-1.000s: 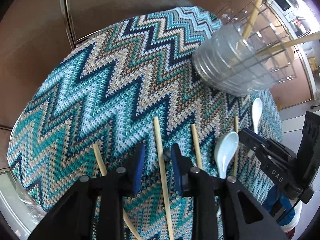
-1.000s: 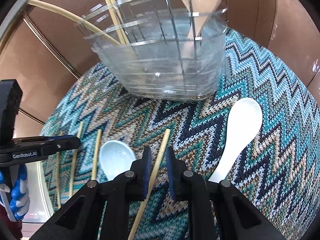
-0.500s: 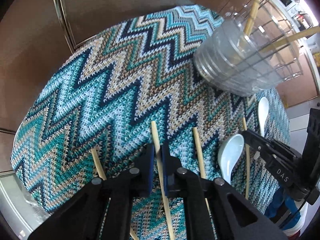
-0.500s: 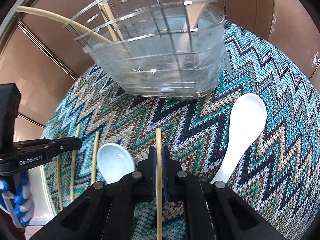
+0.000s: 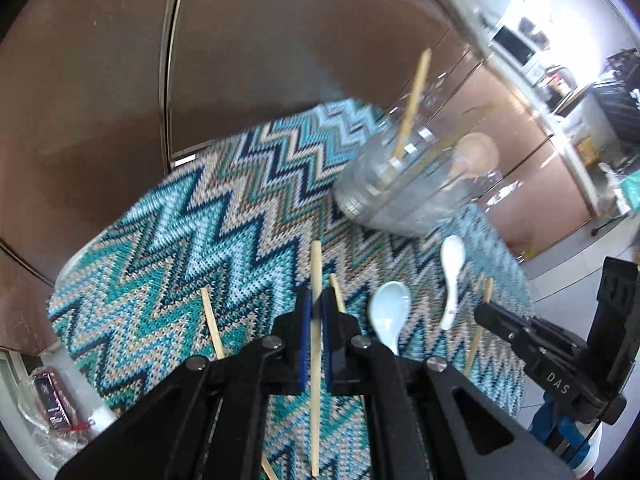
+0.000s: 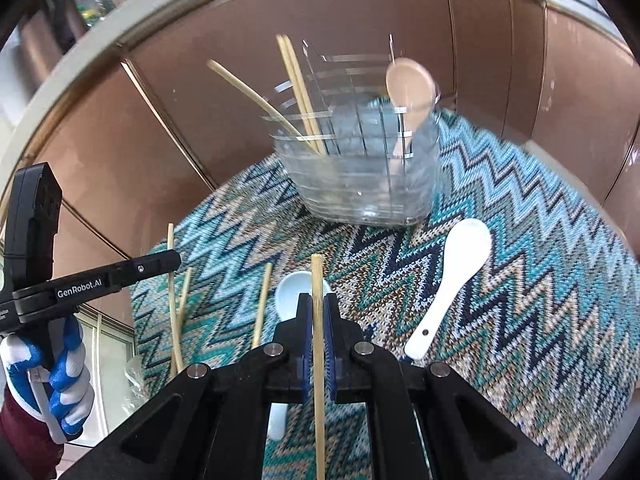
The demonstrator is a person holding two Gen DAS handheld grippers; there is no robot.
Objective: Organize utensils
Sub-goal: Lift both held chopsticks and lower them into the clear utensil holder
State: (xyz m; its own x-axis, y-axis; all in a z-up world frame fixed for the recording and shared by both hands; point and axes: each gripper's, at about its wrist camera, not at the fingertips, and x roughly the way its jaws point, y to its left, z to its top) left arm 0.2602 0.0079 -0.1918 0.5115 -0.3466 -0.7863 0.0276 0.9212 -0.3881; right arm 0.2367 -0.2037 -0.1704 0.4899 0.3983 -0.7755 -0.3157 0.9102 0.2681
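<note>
A round table covered by a zigzag-knit cloth (image 6: 500,264) in teal, navy and beige stands against brown cabinet panels (image 6: 160,128).

**Holder.** A clear plastic utensil holder (image 6: 360,184) sits on the cloth at 12 o'clock in the right wrist view and at 2 o'clock in the left wrist view. It already contains several chopsticks (image 6: 300,92) in one section and a pale pink spoon (image 6: 410,88) in another.

**Left gripper.** The left gripper (image 5: 316,316) has its jaws pressed together on a single chopstick (image 5: 316,280), pinched along its length with the tip projecting forward toward 12 o'clock. The stick appears clear of the cloth.

**Right gripper.** The right gripper (image 6: 318,320) likewise pinches one chopstick (image 6: 317,280), tip toward 12 o'clock, pointing at the holder. A gloved hand (image 6: 52,372) works the left tool at 8 o'clock in this view.

**Remaining items.** Loose on the cloth:
- a light blue spoon (image 6: 292,284), just behind the right jaws;
- a white spoon (image 6: 452,284) at 3 o'clock;
- three chopsticks (image 6: 262,304) at 9 to 10 o'clock in the right wrist view.

**Progress.** Judged from the layout, the task is roughly half complete. Two sticks are in hand and not yet deposited. Two spoons and several chopsticks remain to be collected. The next move likely calls for carrying both sticks to the chopstick section and releasing them upright.
</note>
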